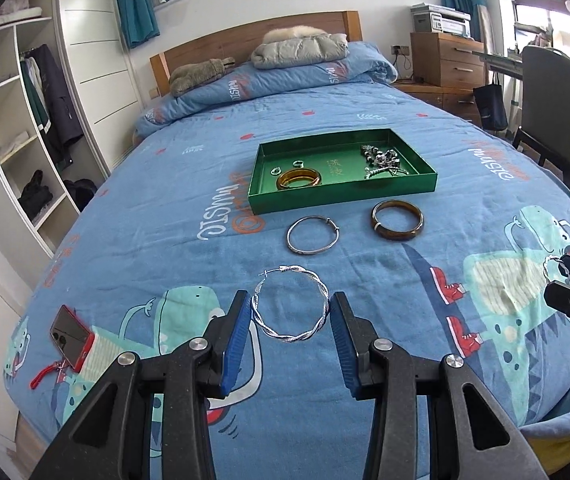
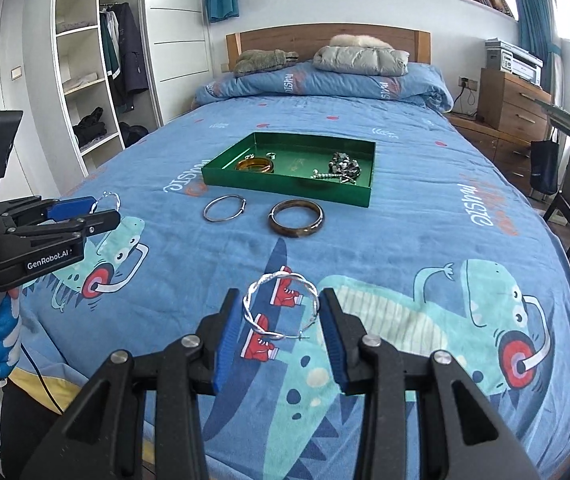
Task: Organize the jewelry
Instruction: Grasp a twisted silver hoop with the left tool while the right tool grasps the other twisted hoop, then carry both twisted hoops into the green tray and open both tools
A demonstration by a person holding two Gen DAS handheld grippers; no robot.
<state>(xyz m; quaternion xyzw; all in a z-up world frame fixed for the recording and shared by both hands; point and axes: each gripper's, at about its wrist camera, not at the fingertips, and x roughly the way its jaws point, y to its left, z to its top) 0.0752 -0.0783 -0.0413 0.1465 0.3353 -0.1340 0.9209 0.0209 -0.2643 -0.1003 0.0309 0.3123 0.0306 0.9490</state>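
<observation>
A green tray [image 1: 337, 196] [image 2: 285, 184] lies on the blue bedspread with an amber bangle [image 1: 299, 179] [image 2: 255, 166], small rings and a beaded chain [image 1: 385, 160] [image 2: 343, 168] in it. In front of it lie a thin silver bangle [image 1: 313, 235] [image 2: 224, 209] and a dark brown bangle [image 1: 397, 220] [image 2: 297, 218]. My left gripper [image 1: 289, 305] is shut on a twisted silver hoop [image 1: 291, 304] and holds it above the bed. My right gripper [image 2: 281, 306] is shut on a second twisted silver hoop [image 2: 281, 306], likewise lifted.
A red-cased phone [image 1: 71, 338] with a red strap lies at the bed's near left corner. A folded quilt, jacket and plush lie at the headboard [image 2: 325, 40]. A chair [image 1: 557, 108] and drawers stand to the right, an open wardrobe [image 2: 85, 60] to the left.
</observation>
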